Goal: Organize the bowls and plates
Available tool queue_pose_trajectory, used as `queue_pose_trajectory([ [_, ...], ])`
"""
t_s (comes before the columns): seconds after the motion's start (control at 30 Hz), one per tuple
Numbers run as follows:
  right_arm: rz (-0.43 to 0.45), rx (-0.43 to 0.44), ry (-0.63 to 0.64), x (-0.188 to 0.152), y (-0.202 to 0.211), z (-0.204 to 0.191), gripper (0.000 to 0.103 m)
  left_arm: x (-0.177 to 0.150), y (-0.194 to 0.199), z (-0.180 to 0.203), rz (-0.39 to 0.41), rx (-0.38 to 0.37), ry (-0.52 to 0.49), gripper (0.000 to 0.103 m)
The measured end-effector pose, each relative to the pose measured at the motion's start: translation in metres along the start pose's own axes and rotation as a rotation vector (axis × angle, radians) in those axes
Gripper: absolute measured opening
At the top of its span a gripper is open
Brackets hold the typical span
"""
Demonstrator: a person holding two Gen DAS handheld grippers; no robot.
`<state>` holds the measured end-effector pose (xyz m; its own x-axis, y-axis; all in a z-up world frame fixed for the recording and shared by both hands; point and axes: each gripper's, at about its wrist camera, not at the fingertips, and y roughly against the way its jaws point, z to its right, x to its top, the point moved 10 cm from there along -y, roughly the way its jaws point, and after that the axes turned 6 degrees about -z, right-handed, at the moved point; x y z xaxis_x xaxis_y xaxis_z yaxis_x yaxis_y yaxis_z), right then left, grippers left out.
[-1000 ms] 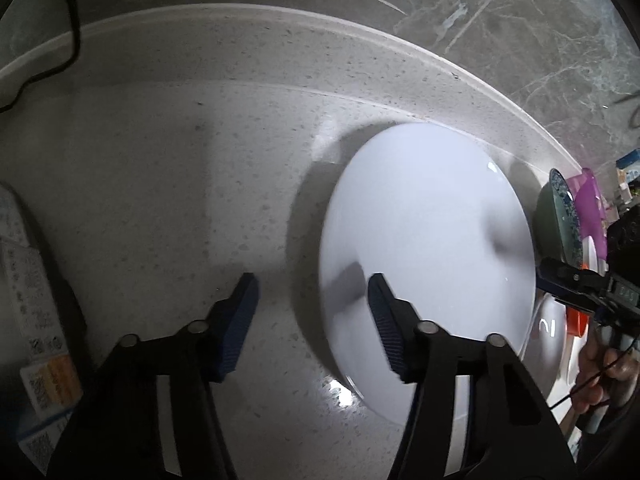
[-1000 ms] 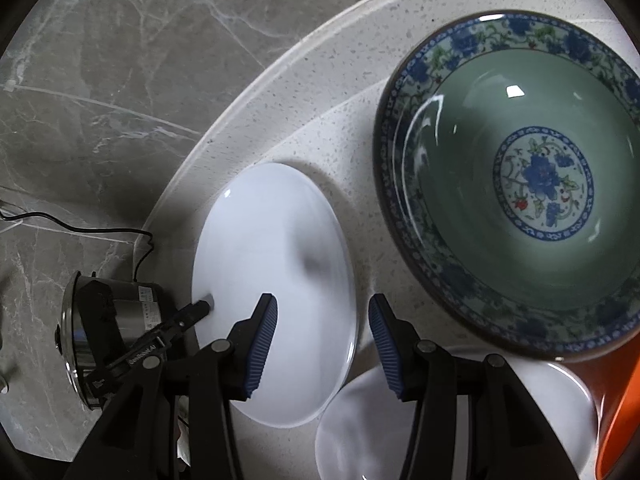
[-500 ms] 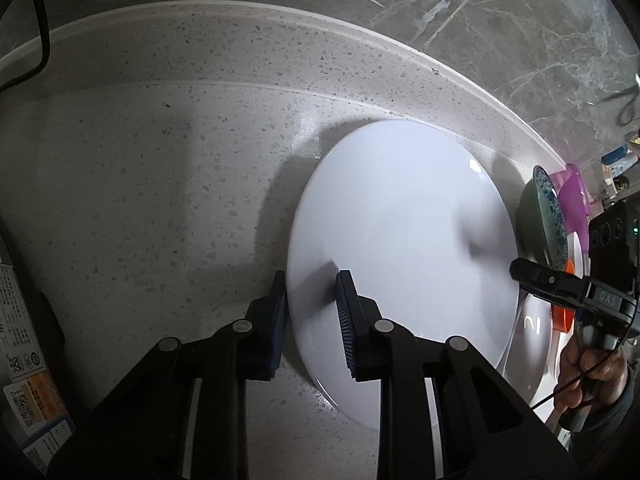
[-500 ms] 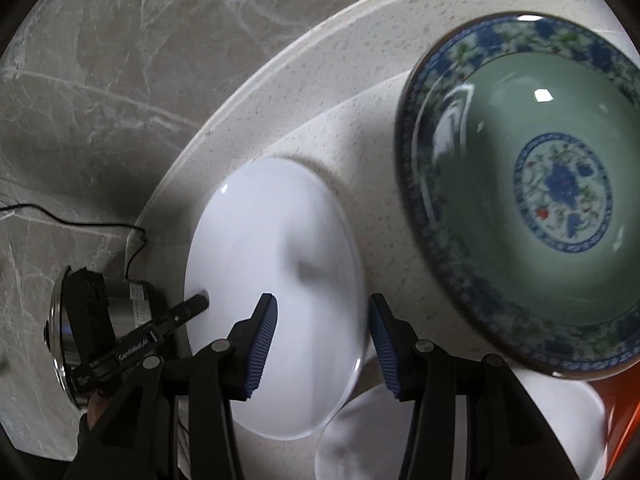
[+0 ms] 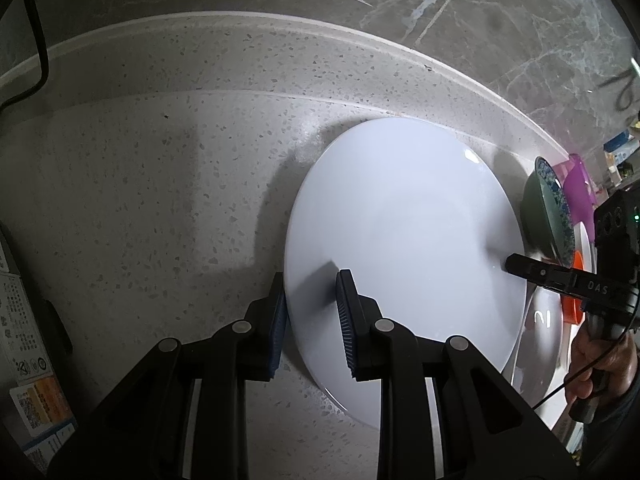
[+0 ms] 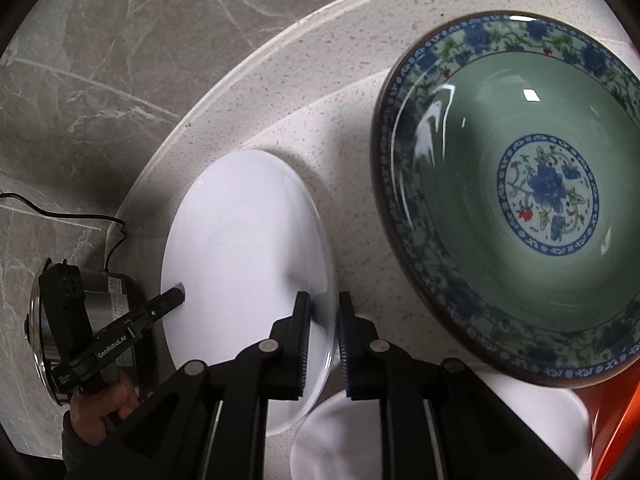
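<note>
One speckled counter [image 5: 168,184] is seen in both views, with grey marbled floor beyond its curved edge. One large green bowl [image 6: 520,184] with a blue floral rim is shown face-on in the right wrist view, while in the left wrist view only its edge is made out at the far right [image 5: 548,208]. One white plate [image 5: 404,248] is seen lying on the counter just beside that bowl [image 6: 244,264]. A second white dish [image 6: 520,412] is partly seen under the plate's near edge and the bowl, and an orange item [image 6: 616,428] is glimpsed beside it.

A purple container [image 5: 578,188] behind the bowl is shown only by the left wrist view; a metal pot [image 6: 96,292] with a black cord is shown only by the right wrist view.

Two claws are counted. The left claw [image 5: 312,312] is closed on the plate's rim, one pad under and one on top. The right claw [image 6: 323,336] is nearly shut and clamped on the opposite rim. Each claw is also seen from the other's camera, held by a hand [image 5: 600,364].
</note>
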<state>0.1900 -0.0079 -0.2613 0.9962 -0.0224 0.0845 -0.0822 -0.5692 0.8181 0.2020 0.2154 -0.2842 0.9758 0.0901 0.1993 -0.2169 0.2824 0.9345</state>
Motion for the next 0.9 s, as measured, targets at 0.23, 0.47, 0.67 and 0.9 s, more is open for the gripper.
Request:
queue_pose_trajectory([
  [0.23,0.027,0.003,0.014,0.001,0.010,-0.004,0.015,-0.001,0.007,0.003,0.023,0.004,0.010,0.022],
  [0.47,0.036,-0.003,0.045,-0.005,0.018,-0.009,0.015,-0.004,0.018,0.008,0.056,0.017,0.002,0.022],
  [0.67,0.068,-0.002,0.071,-0.007,0.032,-0.013,0.015,-0.008,0.035,0.017,0.102,0.016,-0.007,0.022],
  [0.9,0.125,-0.007,0.115,-0.019,0.063,-0.024,0.015,-0.028,0.073,0.036,0.162,0.017,-0.036,0.022],
])
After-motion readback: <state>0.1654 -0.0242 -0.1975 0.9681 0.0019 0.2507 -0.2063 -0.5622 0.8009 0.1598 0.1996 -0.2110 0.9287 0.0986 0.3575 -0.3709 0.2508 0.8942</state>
